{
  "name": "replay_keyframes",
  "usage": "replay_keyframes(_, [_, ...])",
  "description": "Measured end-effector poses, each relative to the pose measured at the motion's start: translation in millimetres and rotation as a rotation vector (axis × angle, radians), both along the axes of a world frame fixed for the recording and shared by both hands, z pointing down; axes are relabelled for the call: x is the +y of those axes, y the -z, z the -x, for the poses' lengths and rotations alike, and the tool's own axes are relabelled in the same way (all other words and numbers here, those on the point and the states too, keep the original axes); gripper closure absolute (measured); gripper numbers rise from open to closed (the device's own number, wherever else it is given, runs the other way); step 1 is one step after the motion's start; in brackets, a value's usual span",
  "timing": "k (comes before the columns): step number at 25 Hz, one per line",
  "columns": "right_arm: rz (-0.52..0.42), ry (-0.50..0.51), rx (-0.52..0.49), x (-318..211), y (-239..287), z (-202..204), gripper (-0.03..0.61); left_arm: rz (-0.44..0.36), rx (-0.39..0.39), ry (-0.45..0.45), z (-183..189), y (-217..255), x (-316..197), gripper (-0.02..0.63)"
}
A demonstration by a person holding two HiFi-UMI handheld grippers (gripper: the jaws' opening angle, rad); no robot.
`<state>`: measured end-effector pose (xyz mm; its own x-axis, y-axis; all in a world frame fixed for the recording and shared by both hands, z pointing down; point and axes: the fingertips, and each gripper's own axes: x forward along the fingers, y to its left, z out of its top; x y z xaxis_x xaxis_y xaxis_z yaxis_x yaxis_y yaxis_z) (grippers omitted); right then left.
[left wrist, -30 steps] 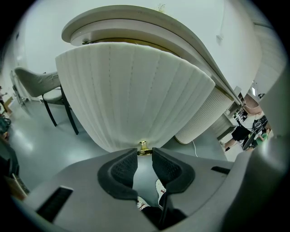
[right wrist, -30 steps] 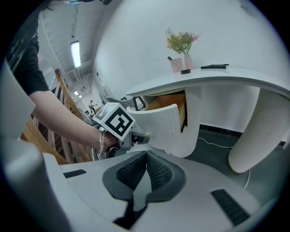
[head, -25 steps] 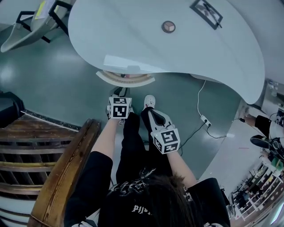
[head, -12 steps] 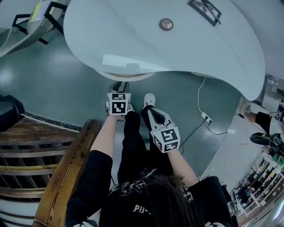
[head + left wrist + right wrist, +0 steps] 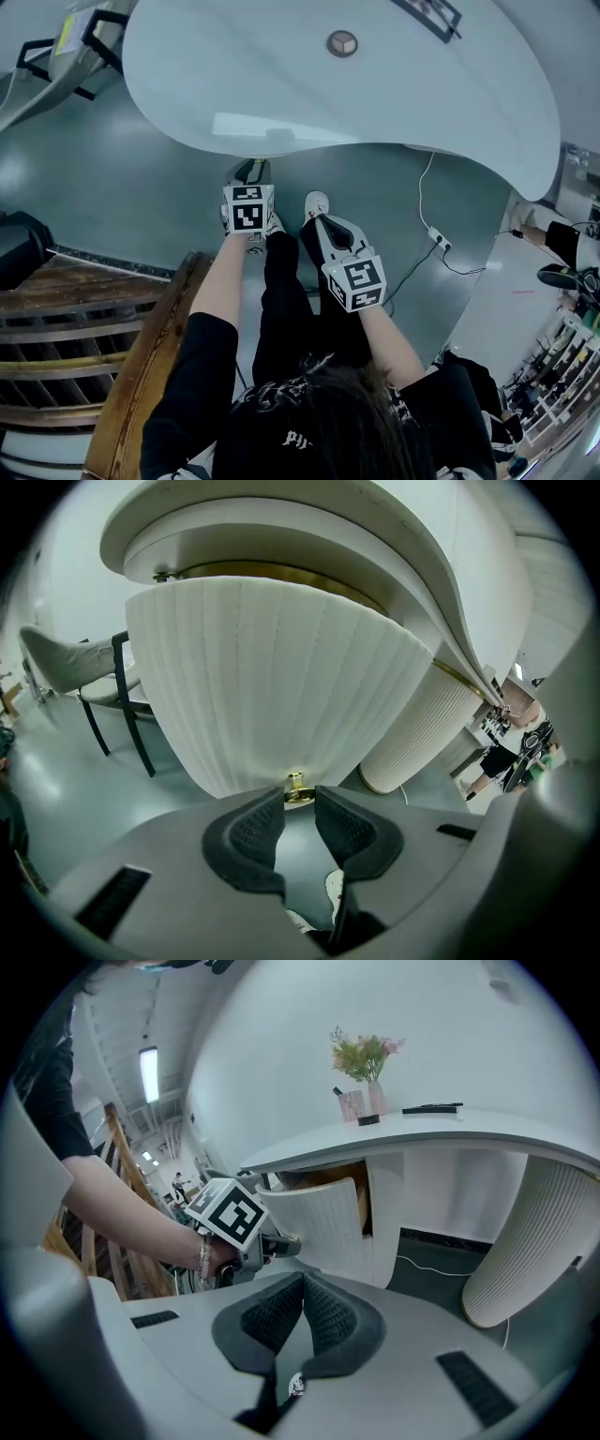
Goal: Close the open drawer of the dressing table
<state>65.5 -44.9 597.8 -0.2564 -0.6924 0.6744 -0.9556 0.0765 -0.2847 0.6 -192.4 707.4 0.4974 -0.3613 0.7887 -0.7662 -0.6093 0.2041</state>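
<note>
The dressing table's white top [image 5: 375, 84] fills the upper part of the head view. Its fluted white drawer front [image 5: 272, 686] with a small gold knob [image 5: 296, 782] stands right before my left gripper [image 5: 298, 797]. The jaws are apart, with the knob just beyond their tips and nothing between the pads. In the right gripper view the drawer [image 5: 323, 1222] still juts out a little, showing its wooden inside. The left gripper [image 5: 281, 1244] reaches its front. My right gripper [image 5: 301, 1279] hangs back above the floor, its pads meeting at the tips and holding nothing.
A fluted white pedestal [image 5: 422, 733] carries the table on the right. A cable and power strip [image 5: 439, 246] lie on the floor. A wooden chair [image 5: 141, 347] stands at my left, a grey chair [image 5: 47, 66] further off. A flower vase [image 5: 366, 1063] sits on the table.
The drawer has slid in under the table top until the head view hardly shows it. My left gripper moved forward with it. The right gripper stayed put.
</note>
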Motion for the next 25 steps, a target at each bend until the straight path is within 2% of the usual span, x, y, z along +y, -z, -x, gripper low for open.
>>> replay_keyframes(12, [-0.033, -0.022, 0.004, -22.7, -2.2, -13.1, 0.552, -0.023, 0.024, -0.021, -9.0, -4.0, -13.4, 0.5])
replay_keyframes(25, [-0.069, -0.083, -0.025, -49.5, -0.8, -18.0, 0.552, -0.046, 0.058, 0.0, -21.6, -4.8, -34.3, 0.5])
